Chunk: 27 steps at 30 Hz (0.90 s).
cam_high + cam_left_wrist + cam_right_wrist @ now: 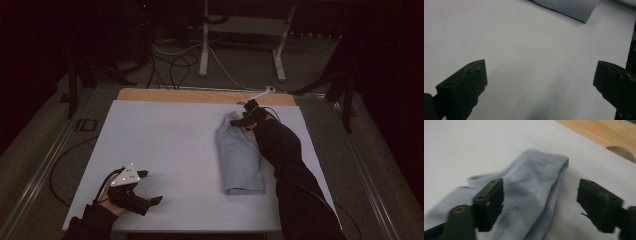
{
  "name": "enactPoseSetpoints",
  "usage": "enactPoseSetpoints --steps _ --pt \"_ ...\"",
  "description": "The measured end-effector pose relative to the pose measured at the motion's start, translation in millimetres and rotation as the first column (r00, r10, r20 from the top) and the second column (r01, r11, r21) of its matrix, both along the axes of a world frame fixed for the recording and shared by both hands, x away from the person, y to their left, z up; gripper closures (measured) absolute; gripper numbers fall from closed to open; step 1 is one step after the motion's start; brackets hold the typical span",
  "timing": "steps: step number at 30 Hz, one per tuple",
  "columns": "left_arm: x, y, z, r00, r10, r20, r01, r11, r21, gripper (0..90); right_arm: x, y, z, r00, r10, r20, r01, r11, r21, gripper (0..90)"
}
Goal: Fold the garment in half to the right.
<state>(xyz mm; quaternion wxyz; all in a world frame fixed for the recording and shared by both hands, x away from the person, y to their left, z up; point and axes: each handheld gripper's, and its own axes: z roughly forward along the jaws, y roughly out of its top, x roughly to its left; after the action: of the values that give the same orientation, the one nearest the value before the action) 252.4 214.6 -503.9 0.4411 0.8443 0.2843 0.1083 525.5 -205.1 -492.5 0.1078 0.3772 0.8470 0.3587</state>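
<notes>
The left gripper [145,192] idles wide open on the bare sheet [165,145], near corner. To the right lies the folded cloth [240,157]; the right gripper [245,116] hangs at its far end, jaws apart around the ribbed edge, holding nothing. A shallow bite might catch one layer and spoil the fold. Its own view shows ribbing and a wooden edge [599,132].

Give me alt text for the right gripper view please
A folded light blue garment lies on a white table, with the right claw open over its end. A wooden strip edges the table's upper right.
</notes>
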Motion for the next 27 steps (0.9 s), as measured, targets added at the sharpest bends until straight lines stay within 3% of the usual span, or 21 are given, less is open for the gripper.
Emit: enactPoseSetpoints --steps 8,15,25,27 --pt "-0.8 1.9 0.1 0.9999 -0.009 0.008 0.008 0.9999 0.008 0.5 -25.6 2.4 17.3 0.9972 0.066 0.037 -0.066 0.998 0.016 19.4" --pt "-0.9 4.4 -0.2 1.0 -0.001 0.007 0.001 1.0 0.007 0.5 -55.6 0.5 29.3 0.9915 0.115 0.06 -0.12 0.99 0.08 19.9" --pt "-0.1 4.5 -1.5 1.0 -0.005 0.002 0.005 0.9999 0.013 0.5 -105.6 -0.6 44.0 0.9713 0.211 0.11 -0.222 0.97 0.099 18.4" --pt "-0.1 4.4 -1.9 1.0 -0.008 0.001 0.008 0.9999 0.015 0.5 -116.2 -0.8 46.7 0.9666 0.226 0.121 -0.239 0.965 0.107 22.5"
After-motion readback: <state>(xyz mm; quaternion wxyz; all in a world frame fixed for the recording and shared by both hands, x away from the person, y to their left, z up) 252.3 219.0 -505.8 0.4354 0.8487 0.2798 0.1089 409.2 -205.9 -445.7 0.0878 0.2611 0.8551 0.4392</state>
